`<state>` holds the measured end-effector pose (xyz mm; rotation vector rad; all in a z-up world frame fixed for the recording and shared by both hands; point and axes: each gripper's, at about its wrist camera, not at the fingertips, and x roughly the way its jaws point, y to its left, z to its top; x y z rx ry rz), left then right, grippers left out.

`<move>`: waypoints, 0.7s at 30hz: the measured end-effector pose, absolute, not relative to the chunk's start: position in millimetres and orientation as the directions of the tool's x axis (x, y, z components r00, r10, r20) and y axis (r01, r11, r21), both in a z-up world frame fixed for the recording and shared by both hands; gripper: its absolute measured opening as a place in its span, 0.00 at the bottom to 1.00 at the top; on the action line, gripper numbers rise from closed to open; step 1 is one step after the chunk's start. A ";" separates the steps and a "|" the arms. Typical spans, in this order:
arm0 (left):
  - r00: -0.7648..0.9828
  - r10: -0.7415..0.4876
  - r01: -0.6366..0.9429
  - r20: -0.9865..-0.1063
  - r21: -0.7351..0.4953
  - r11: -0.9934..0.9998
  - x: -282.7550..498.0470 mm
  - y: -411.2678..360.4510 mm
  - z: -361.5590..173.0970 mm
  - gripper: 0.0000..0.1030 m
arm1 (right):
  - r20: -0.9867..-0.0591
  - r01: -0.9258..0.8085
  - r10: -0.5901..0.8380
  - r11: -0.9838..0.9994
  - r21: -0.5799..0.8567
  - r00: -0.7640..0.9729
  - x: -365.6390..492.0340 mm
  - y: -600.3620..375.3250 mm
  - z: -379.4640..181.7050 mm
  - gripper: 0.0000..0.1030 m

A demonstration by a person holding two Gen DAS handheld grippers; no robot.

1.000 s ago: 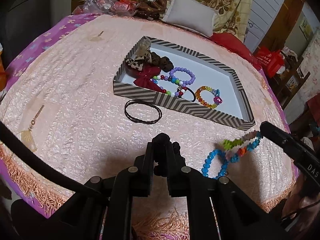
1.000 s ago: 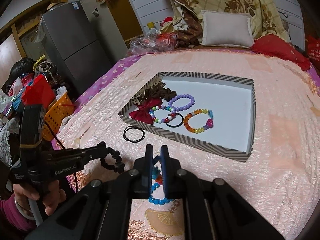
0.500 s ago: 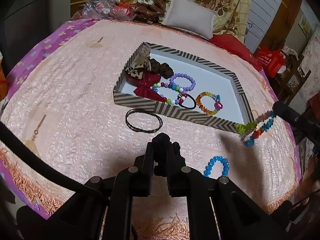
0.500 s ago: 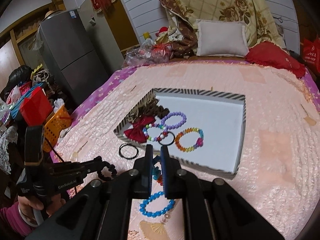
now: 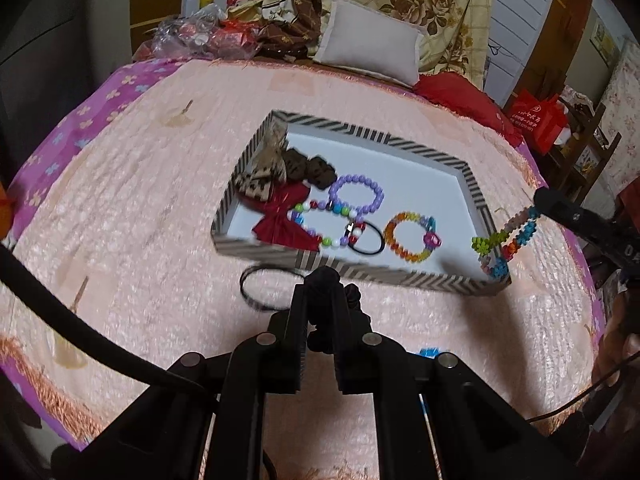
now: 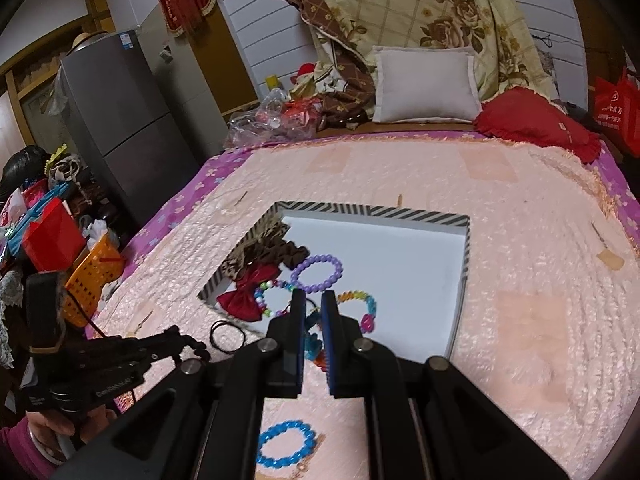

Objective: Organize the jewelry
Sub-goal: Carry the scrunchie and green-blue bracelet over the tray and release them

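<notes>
Bracelet (image 5: 505,246), multicolour beads, hangs pinched in right gripper (image 6: 313,320), loop drooping below the tips, right over striped tray's (image 5: 372,135) near-right corner. L to R: left gripper (image 5: 322,292) jaws pressed together on a dark scrunchie (image 5: 352,294), short of tray's front wall, black hair tie (image 5: 264,286) just beside it. Right hand is nearer the tray; empty white floor lies ahead & left of its jaws. Blue bracelet (image 6: 285,443) waits on bedspread (image 6: 520,264).

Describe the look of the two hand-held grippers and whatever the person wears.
Both hand-held grippers, left and right, are matte black with flat parallel fingers and silver pivot bolts. A black cable trails from the left one, which bears white lettering. A magenta sleeve shows.
</notes>
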<state>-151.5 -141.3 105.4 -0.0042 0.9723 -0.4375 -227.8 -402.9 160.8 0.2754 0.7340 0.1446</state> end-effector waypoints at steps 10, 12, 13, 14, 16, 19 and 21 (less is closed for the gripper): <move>0.458 -0.373 0.361 -0.807 -0.215 0.907 -86.9 -170.2 116.7 0.00 | -0.662 0.015 0.207 0.949 0.314 0.721 -182.5 -427.8 144.7 0.07; 0.447 -0.371 0.364 -0.814 -0.213 0.907 -71.4 -179.2 116.9 0.00 | -0.669 0.027 0.206 0.947 0.321 0.714 -172.2 -433.1 138.1 0.07; 0.443 -0.373 0.367 -0.815 -0.215 0.905 -66.3 -182.3 116.9 0.00 | -0.675 0.035 0.202 0.947 0.320 0.710 -166.3 -436.1 134.4 0.07; 0.441 -0.376 0.371 -0.815 -0.215 0.903 -60.0 -186.8 117.6 0.00 | -0.679 0.042 0.197 0.947 0.319 0.707 -161.8 -438.6 131.8 0.07; 0.442 -0.375 0.381 -0.815 -0.208 0.901 -46.5 -199.6 119.3 0.00 | -0.688 0.060 0.187 0.946 0.319 0.701 -151.3 -444.8 126.3 0.07; 0.438 -0.367 0.392 -0.821 -0.193 0.900 -25.7 -220.1 118.2 0.00 | -0.695 0.079 0.186 0.941 0.330 0.695 -135.4 -452.1 121.1 0.07; 0.428 -0.371 0.395 -0.824 -0.199 0.897 -11.9 -231.6 113.8 0.00 | -0.697 0.081 0.199 0.934 0.347 0.689 -124.0 -452.5 116.0 0.07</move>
